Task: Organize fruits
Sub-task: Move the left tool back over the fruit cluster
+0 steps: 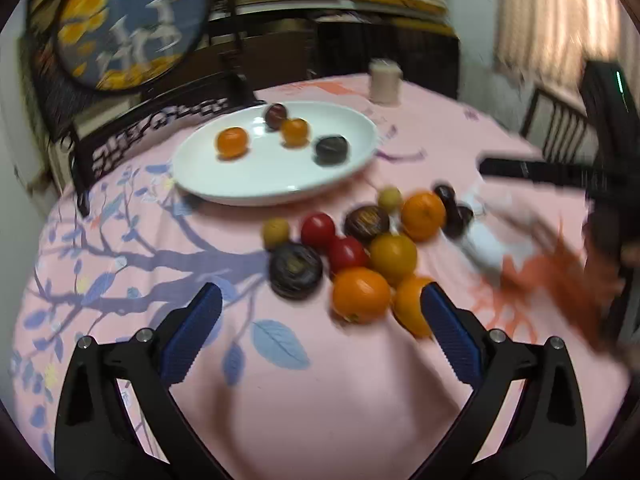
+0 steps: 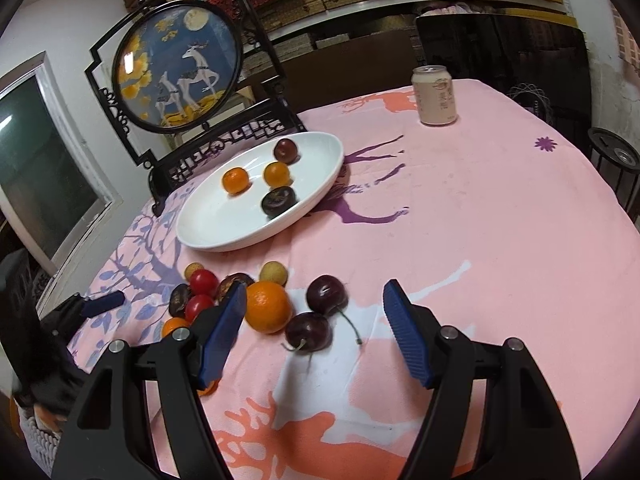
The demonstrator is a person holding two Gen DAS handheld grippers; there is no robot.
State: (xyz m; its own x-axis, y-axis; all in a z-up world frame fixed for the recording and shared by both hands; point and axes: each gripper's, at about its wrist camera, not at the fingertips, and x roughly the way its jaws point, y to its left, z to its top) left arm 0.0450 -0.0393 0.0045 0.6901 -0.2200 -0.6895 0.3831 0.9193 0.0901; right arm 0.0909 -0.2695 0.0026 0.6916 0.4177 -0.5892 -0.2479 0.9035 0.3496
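Pink-clothed table [image 2: 480, 220] bears white plate [image 2: 320, 196], can [image 2: 435, 95], loose fruits [image 2: 267, 307].

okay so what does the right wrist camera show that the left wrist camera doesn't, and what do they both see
Only the right wrist view shows the two stemmed dark cherries sharply, lying apart between the open right tongs, plus the window and the can's printed label. Only the left wrist view shows the open left tongs and the yellow-orange fruit in the middle of the pile. Both show the white plate holding two orange and two dark fruits, the loose pile on the pink tablecloth, and the round deer screen.
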